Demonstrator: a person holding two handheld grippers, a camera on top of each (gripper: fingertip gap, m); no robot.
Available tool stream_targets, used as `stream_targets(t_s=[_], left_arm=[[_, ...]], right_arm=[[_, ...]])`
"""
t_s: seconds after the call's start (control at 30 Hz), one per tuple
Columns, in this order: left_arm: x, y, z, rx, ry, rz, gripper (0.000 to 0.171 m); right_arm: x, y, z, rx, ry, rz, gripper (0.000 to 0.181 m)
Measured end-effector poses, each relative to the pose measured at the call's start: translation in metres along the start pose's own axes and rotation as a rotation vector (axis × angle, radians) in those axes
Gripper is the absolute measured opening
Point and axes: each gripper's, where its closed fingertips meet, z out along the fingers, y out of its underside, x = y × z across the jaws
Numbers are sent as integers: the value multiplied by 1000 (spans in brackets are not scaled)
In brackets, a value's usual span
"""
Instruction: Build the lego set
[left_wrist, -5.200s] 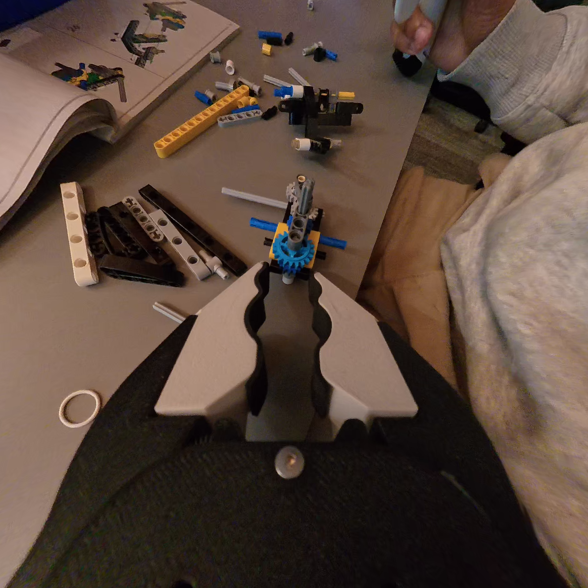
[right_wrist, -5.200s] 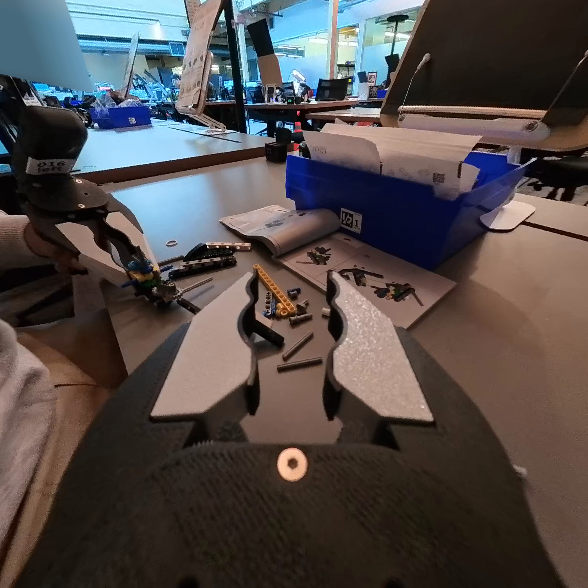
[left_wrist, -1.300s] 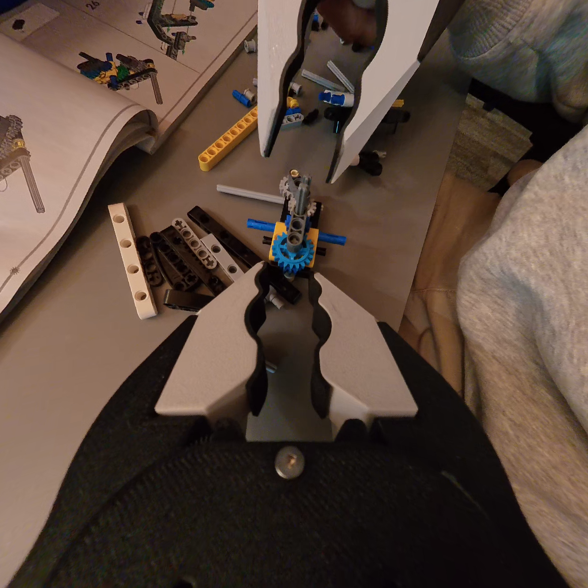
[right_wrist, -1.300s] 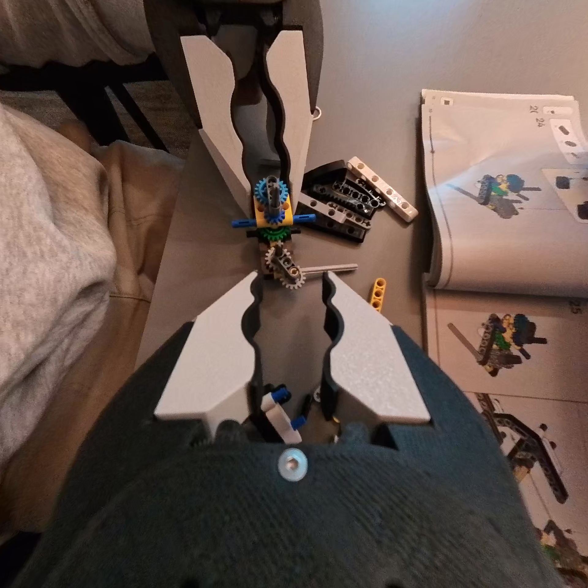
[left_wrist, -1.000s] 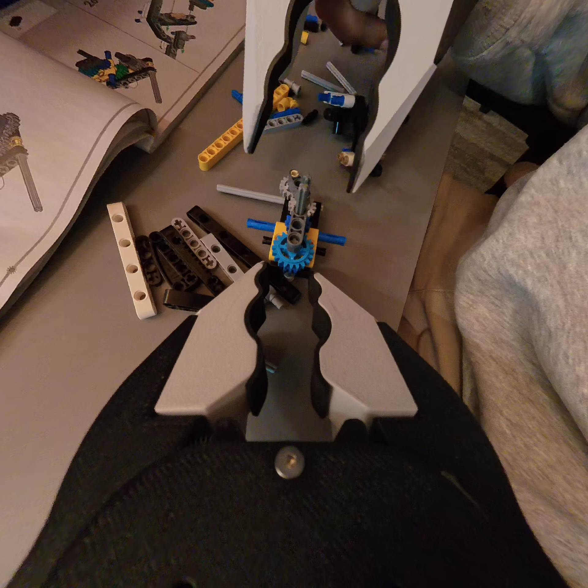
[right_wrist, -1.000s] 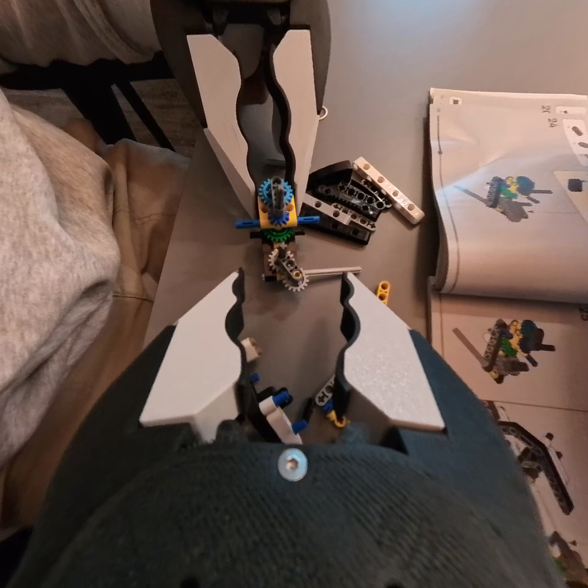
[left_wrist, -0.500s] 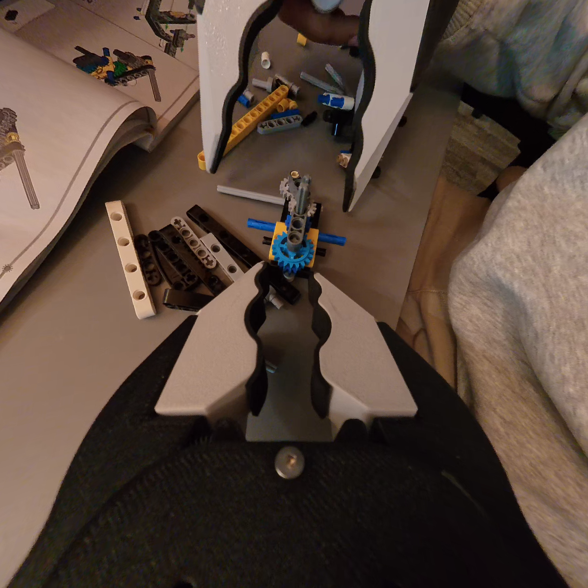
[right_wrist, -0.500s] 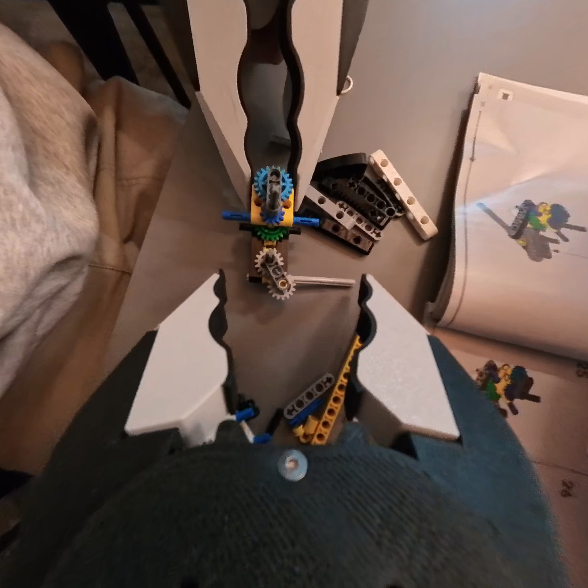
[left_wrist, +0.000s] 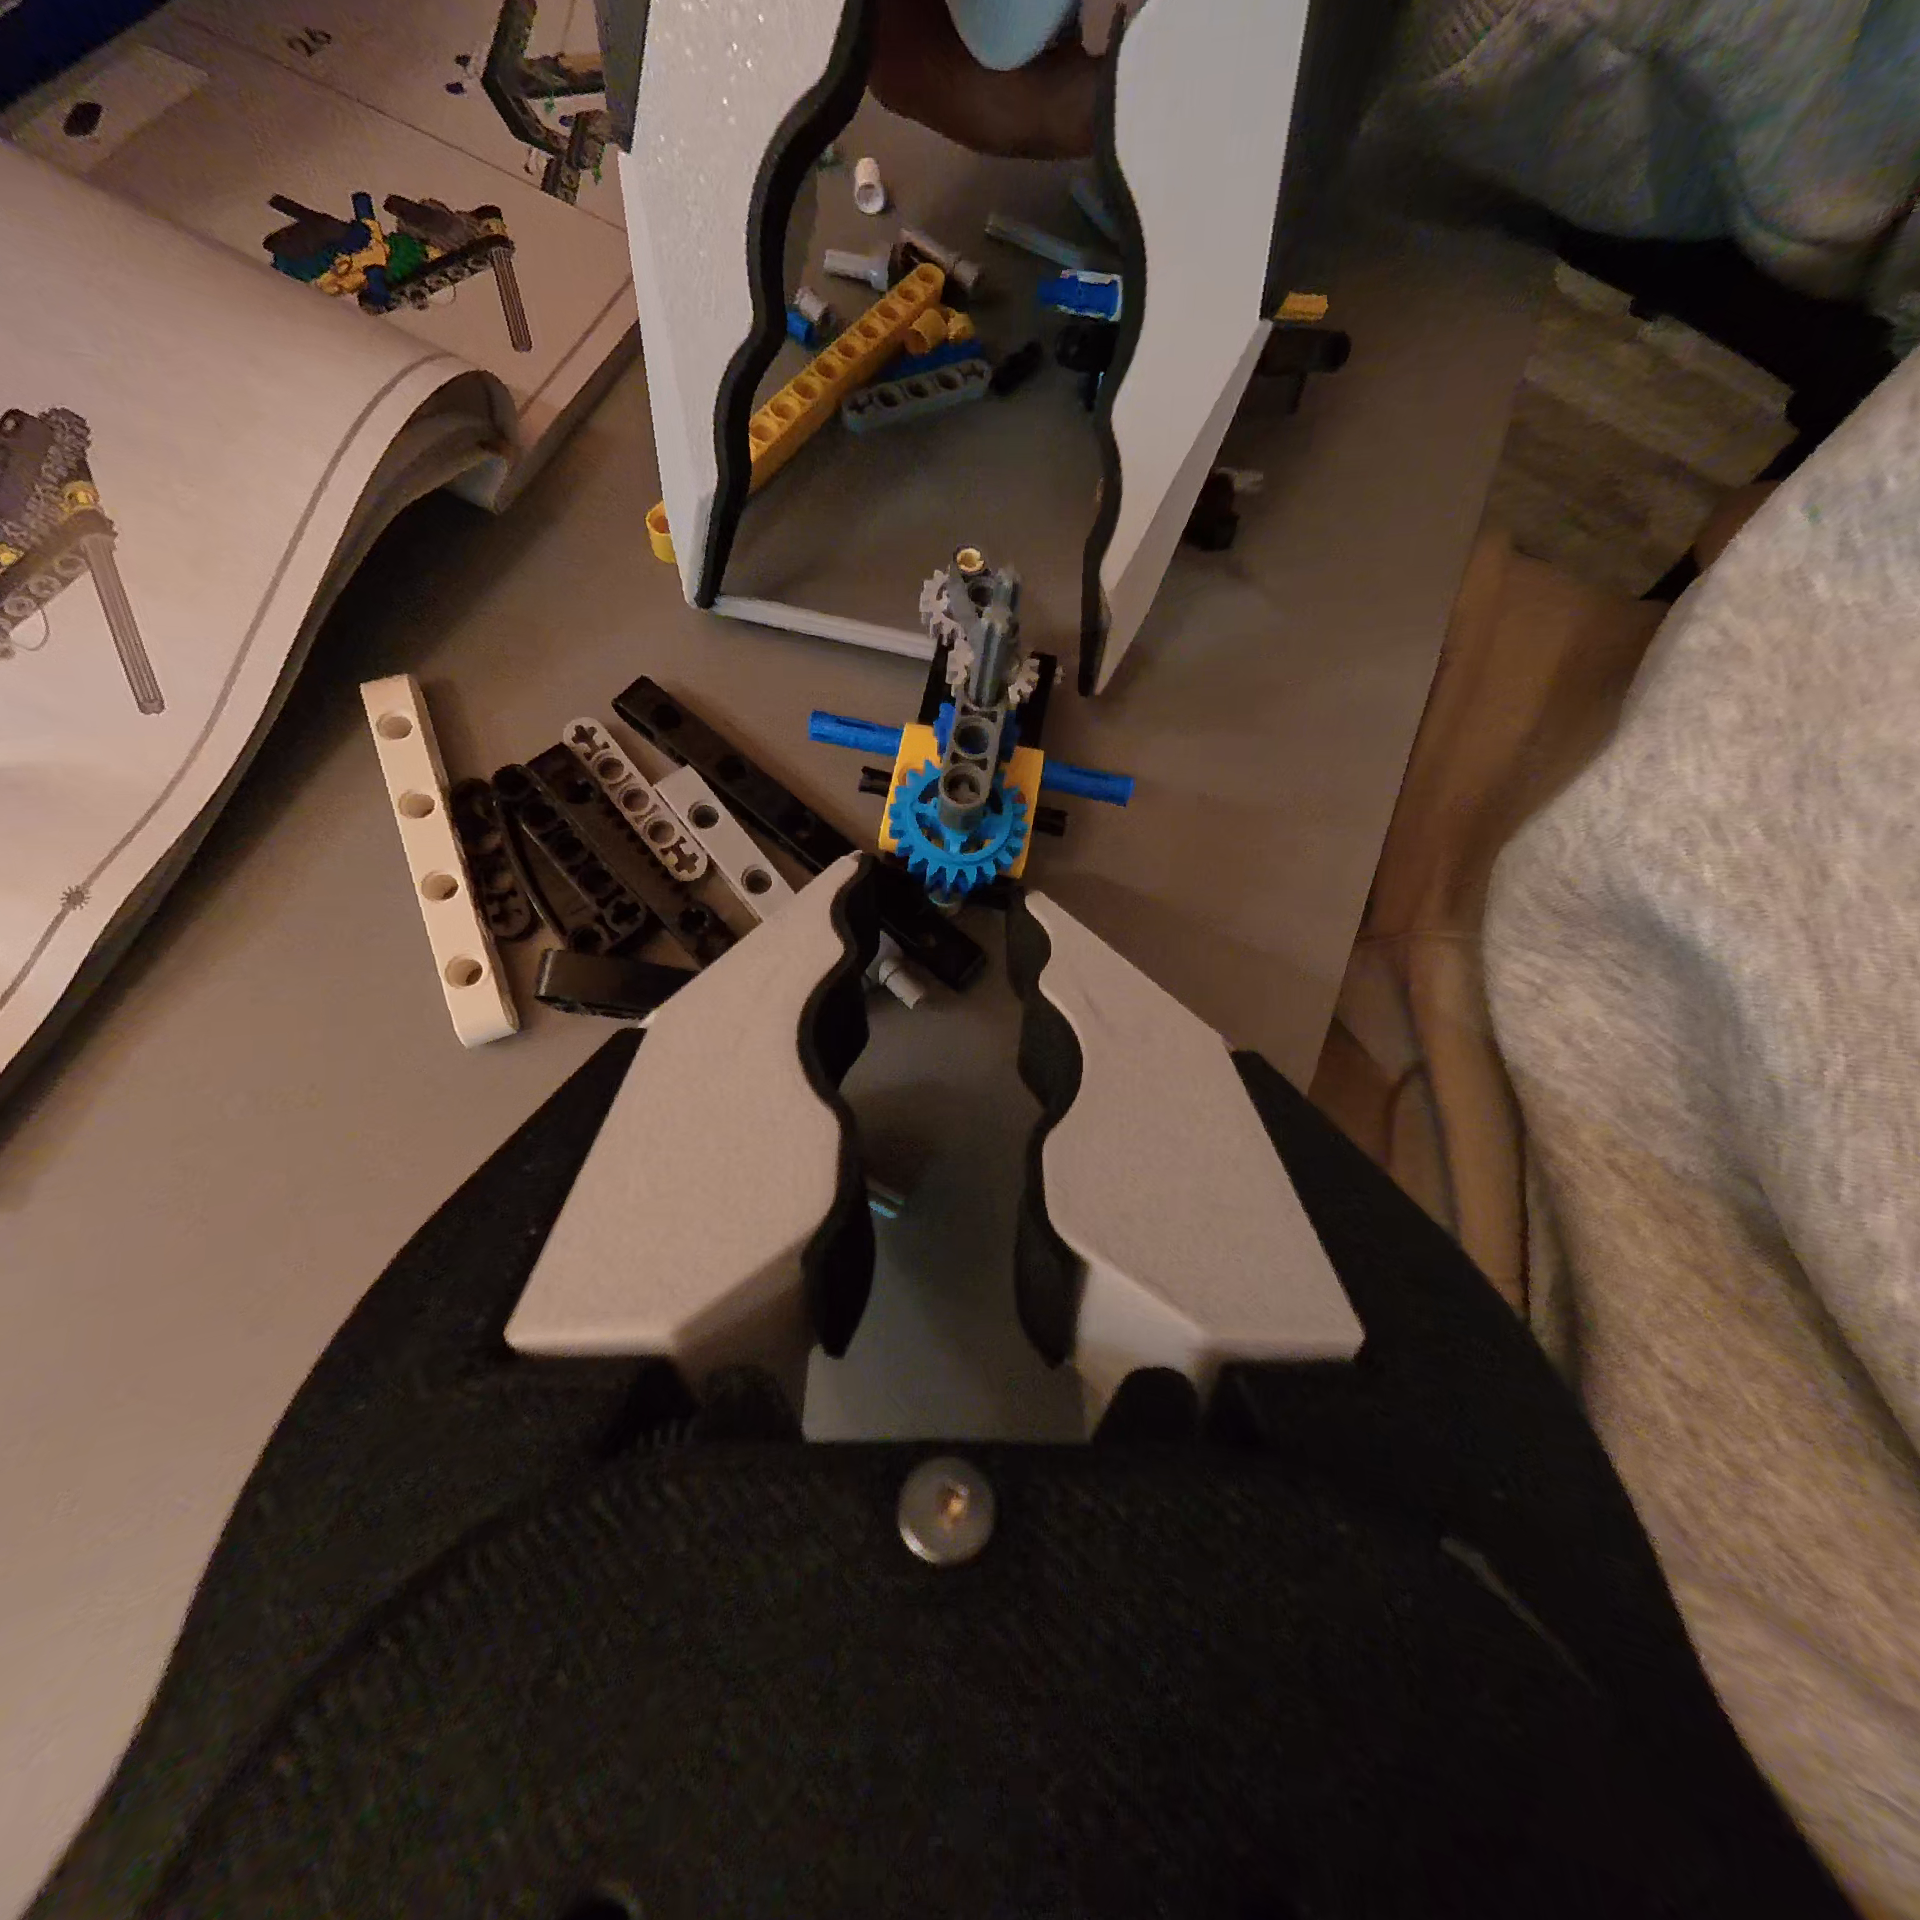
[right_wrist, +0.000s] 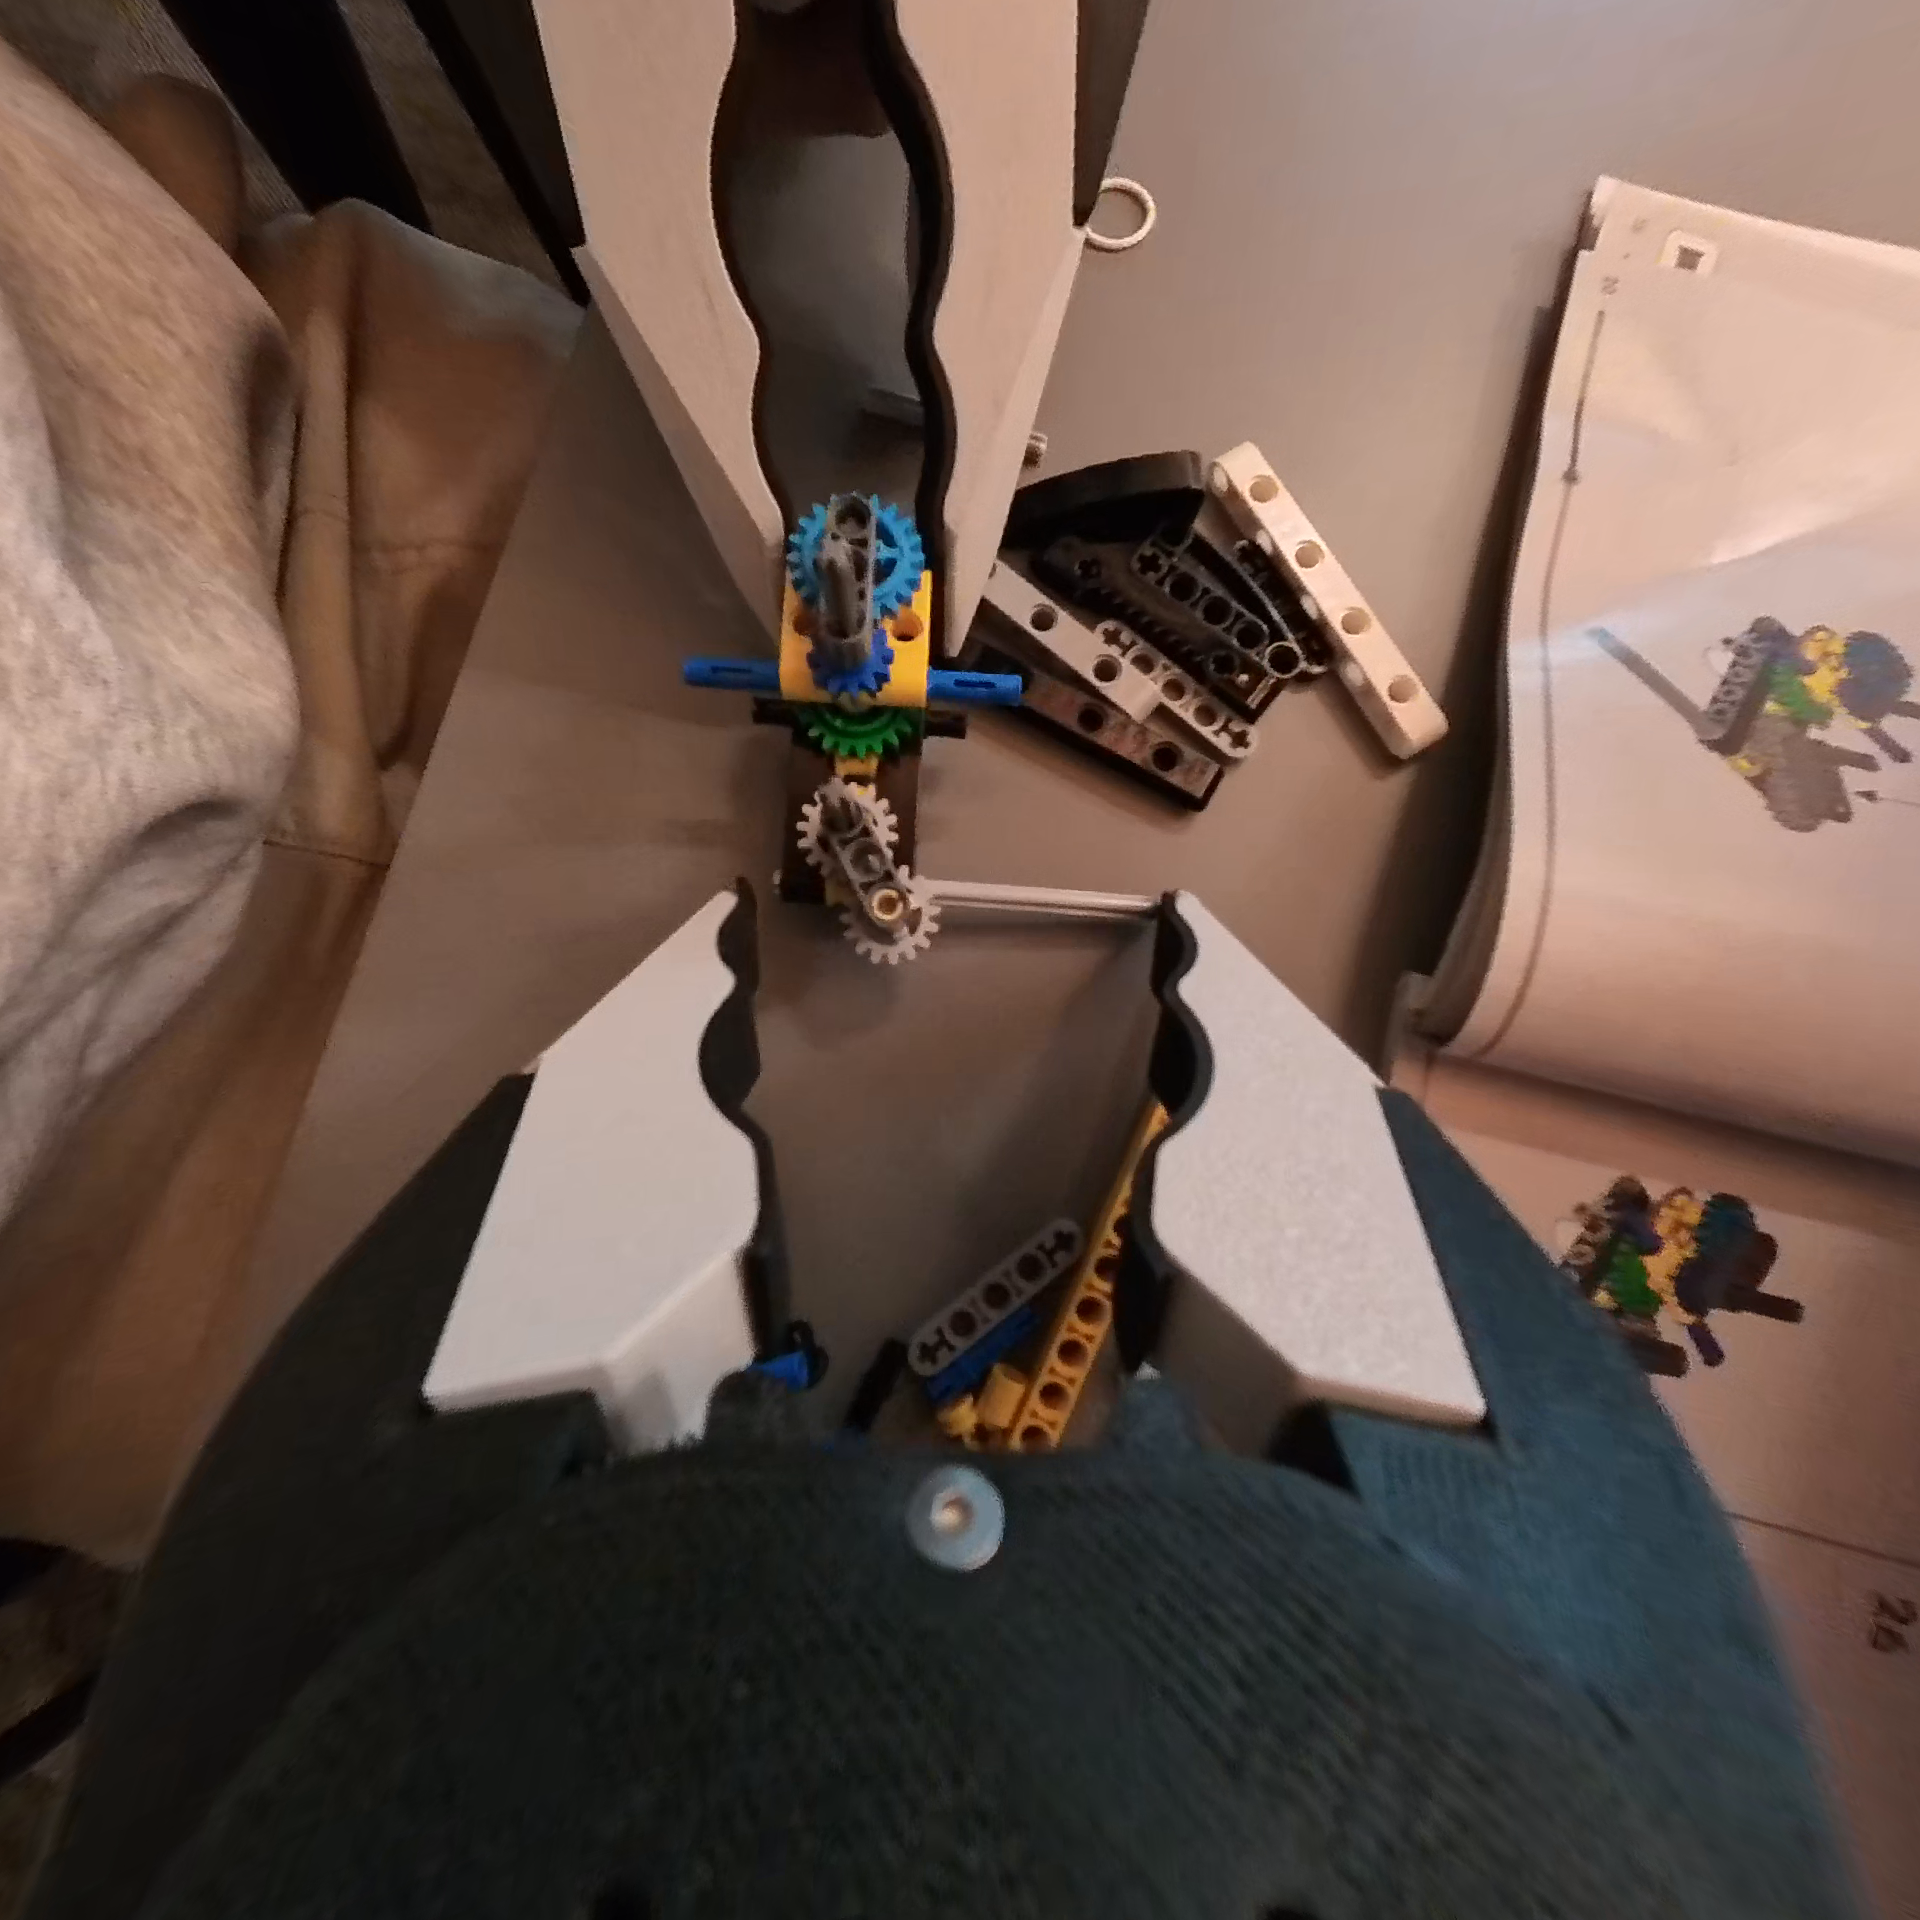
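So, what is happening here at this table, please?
A person is building a Lego set with two hand-held tongs. The left tongs are shut on the small geared assembly with a yellow block and blue gear, holding its near end. The right tongs are open around its far end, not gripping yet. Loose black and white beams and the open instruction booklet lie beside it.

Blue gear (left_wrist: 958, 826), yellow beam (left_wrist: 831, 384)

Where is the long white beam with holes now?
In the left wrist view the white beam lies flat on the table at left, between the open instruction booklet and the pile of black beams.
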Motion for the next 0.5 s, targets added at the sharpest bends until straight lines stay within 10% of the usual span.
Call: stream_targets(t_s=[0.5], left_arm=[[-1, 0, 1, -6, -35, 31, 22]], right_arm=[[-3, -2, 1, -63, 21, 111, 88]])
